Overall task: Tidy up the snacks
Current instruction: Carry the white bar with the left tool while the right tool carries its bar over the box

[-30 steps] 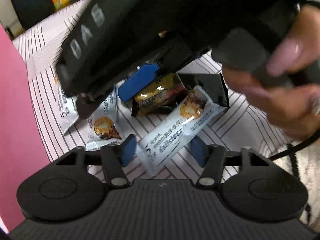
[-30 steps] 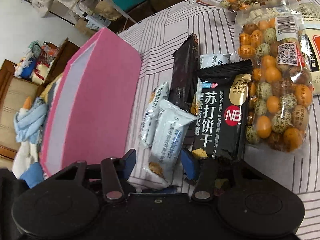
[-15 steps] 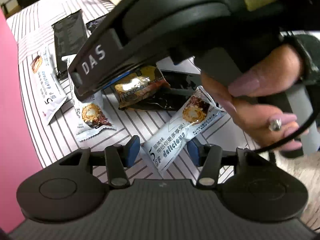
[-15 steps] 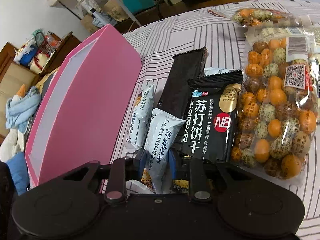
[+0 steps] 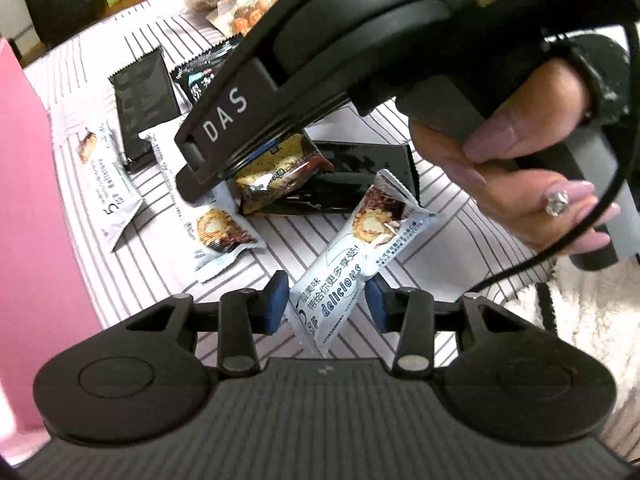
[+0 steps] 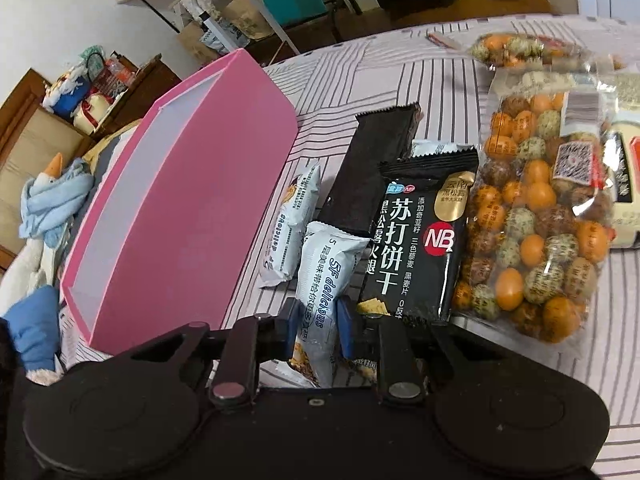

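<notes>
In the left wrist view my left gripper (image 5: 326, 300) has its jaws closing on a white "5F delicious" snack bar packet (image 5: 352, 248), and both blue pads touch its sides. My right gripper (image 6: 318, 318) is shut on another white snack bar packet (image 6: 328, 268), pinching it near its lower end. Seen from the left wrist, the right gripper's black body (image 5: 360, 60) and the person's hand (image 5: 520, 168) hang over the pile and hide its fingertips. The pink box (image 6: 180, 200) stands open just left of the snacks.
On the striped cloth (image 6: 400, 64) lie a third white bar (image 6: 292, 224), a long black packet (image 6: 380, 160), a black cracker packet (image 6: 420, 240) and a bag of coloured nuts (image 6: 540, 220). A gold-brown packet (image 5: 280, 176) rests on a black one. The pink box wall (image 5: 24, 200) fills the left edge.
The right jaws have closed onto the white packet that lay between them. The left jaws have narrowed until the pads meet their packet, and the left view has risen slightly.
</notes>
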